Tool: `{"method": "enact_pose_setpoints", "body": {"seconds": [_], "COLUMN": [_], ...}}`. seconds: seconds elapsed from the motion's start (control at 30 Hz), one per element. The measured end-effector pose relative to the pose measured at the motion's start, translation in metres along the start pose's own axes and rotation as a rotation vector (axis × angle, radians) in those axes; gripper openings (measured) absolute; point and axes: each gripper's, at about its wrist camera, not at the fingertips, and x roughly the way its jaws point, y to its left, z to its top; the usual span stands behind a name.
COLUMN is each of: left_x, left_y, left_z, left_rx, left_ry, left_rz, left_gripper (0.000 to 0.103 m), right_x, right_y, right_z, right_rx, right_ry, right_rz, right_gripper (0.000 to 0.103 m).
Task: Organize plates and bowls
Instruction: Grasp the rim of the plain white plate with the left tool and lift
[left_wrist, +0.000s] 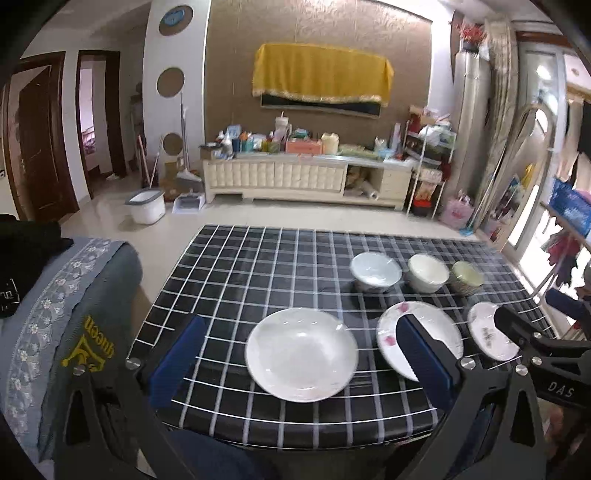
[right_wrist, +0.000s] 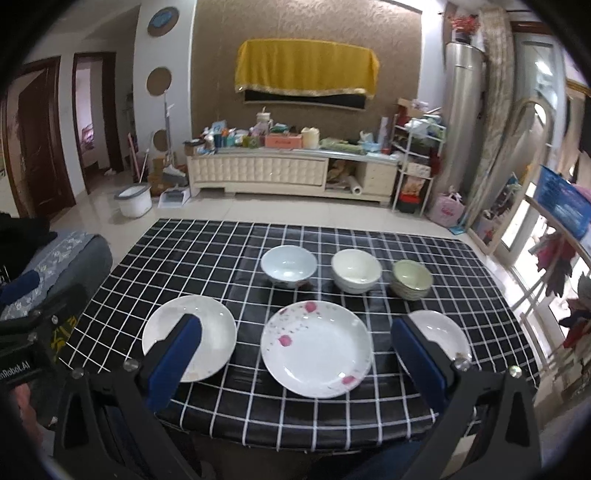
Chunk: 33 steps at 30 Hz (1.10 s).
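Note:
Three plates lie in a front row on the black checked table (right_wrist: 207, 254): a plain white plate (left_wrist: 301, 354) (right_wrist: 212, 334) at left, a pink-flowered plate (right_wrist: 316, 347) (left_wrist: 439, 325) in the middle, a small white plate (right_wrist: 441, 332) (left_wrist: 487, 334) at right. Behind stand a pale blue bowl (right_wrist: 289, 266) (left_wrist: 375, 272), a cream bowl (right_wrist: 355, 270) (left_wrist: 428, 273) and a green bowl (right_wrist: 412, 278) (left_wrist: 467, 277). My left gripper (left_wrist: 301, 328) is open and empty above the plain plate. My right gripper (right_wrist: 297, 328) is open and empty above the flowered plate; it also shows in the left wrist view (left_wrist: 532, 343).
A grey embroidered sofa arm (left_wrist: 74, 295) sits left of the table. Beyond the far table edge is tiled floor, a white bucket (right_wrist: 133, 201) and a cluttered TV cabinet (right_wrist: 288, 173). A window and drying rack (right_wrist: 554, 229) are at right.

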Motion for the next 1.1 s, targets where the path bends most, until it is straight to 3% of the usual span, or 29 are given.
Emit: {"method": "enact_pose_setpoints", "body": {"seconds": [0.17,0.57,0.73,0.87,1.1], "left_x": [0.043,0.145,0.182,0.210,0.239], "left_y": [0.028,0.087,0.091,0.088,0.085], "left_z": [-0.001,-0.026,-0.040,-0.048,-0.063], "left_rx": [-0.030,-0.160,-0.134,-0.106,-0.073], "left_ry": [0.100,0.309,0.359,0.431,0.495], "left_rz": [0.039,0.059,0.088,0.091,0.097], "left_gripper": [0.103,0.103,0.102,0.082,0.082], "right_x": [0.035,0.144,0.181,0.204,0.232], "right_y": [0.024,0.066,0.082,0.084,0.086], "right_z": [0.004,-0.004,-0.015,-0.021,-0.035], "right_rx": [-0.039,-0.091,-0.137,-0.134,-0.137], "right_ry": [-0.001,0.259,0.348,0.402,0.470], "right_rz": [0.041,0.203,0.208,0.218,0.226], "right_gripper": [0.103,0.103,0.086,0.084,0.071]}}
